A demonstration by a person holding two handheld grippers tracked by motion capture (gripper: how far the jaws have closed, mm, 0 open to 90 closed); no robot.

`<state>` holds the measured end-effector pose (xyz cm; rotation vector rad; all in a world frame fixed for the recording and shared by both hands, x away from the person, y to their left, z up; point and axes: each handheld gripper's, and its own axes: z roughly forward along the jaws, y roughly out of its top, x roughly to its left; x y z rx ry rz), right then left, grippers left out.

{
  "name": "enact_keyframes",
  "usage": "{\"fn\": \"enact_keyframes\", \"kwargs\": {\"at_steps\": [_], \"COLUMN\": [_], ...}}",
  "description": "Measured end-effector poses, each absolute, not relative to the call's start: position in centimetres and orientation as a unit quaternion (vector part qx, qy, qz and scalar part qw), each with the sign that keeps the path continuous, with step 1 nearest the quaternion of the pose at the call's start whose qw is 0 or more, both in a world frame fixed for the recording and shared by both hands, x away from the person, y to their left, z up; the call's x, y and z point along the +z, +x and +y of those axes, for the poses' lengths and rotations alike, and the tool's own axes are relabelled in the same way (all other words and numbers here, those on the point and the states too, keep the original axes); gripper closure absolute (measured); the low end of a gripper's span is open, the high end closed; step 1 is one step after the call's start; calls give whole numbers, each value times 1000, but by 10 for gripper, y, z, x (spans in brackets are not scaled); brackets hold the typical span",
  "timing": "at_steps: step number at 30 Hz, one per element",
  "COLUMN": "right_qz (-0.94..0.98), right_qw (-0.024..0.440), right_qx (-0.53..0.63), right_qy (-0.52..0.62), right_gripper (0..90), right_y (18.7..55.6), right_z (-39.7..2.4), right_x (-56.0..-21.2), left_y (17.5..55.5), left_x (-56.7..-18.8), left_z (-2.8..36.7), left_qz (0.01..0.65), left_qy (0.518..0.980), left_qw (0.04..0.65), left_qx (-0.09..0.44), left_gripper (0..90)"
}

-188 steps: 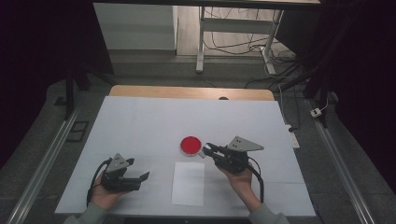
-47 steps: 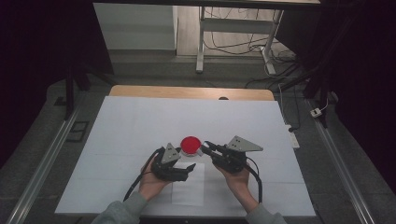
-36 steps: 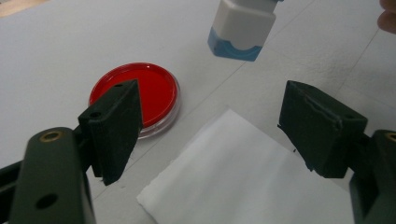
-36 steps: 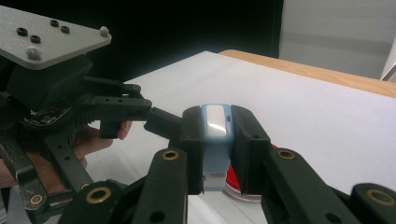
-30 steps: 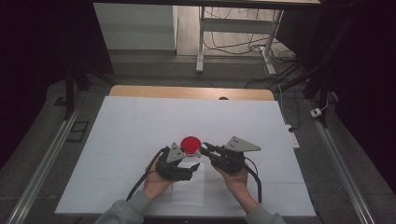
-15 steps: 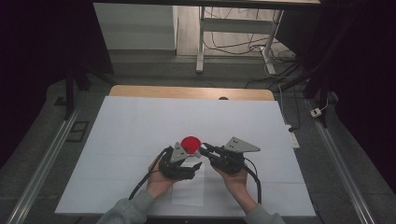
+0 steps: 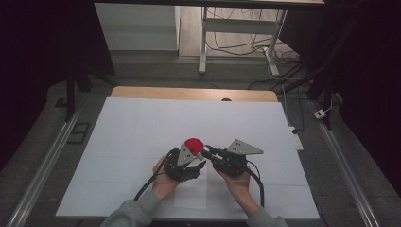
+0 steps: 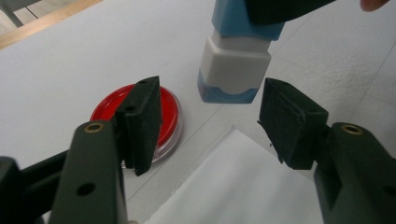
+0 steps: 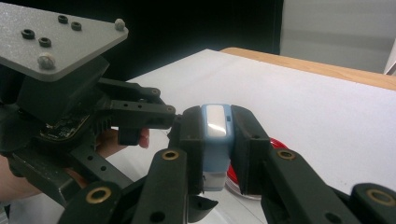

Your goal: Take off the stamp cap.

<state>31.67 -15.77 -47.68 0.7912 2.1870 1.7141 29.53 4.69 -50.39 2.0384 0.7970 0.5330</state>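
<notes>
A blue and white stamp (image 9: 215,133) stands upright in my right gripper (image 9: 215,121), which is shut on its upper body. Its lower end (image 8: 231,70) hangs just above the white table, beside a round red ink pad (image 8: 166,114) (image 7: 193,143). My left gripper (image 8: 212,86) (image 7: 199,160) faces it from the left. Its jaws have just been closing and stand apart on either side of the stamp's white collar, without touching it. A white sheet of paper (image 8: 243,186) (image 7: 191,194) lies below both grippers.
The white table top (image 7: 142,127) runs wide to the left, right and back, with a wooden edge (image 7: 189,93) at the far side. Metal rails (image 7: 42,165) flank the table. Both hands meet near the front middle.
The left gripper has come in from the front left to meet the right gripper at the ink pad, and its jaws have narrowed. The right gripper has kept still.
</notes>
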Motion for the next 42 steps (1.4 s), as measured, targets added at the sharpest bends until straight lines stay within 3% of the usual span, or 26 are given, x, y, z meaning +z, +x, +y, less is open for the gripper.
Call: {"fn": "enact_keyframes", "kwargs": {"at_steps": [28,42], "right_qz": [748,747], "right_qw": [124,125], "right_qx": [590,589], "right_qy": [278,281], "right_gripper": [750,751], "right_y": [317,317], "right_z": [-158,-158], "right_x": [-479,-480], "left_y": [293,293], "left_x": [-506,-507], "left_z": [41,40], "left_qz": [295,290], "left_qy": [825,829], "left_qw": [423,414], "left_qx": [230,240], "left_gripper": [625,639]}}
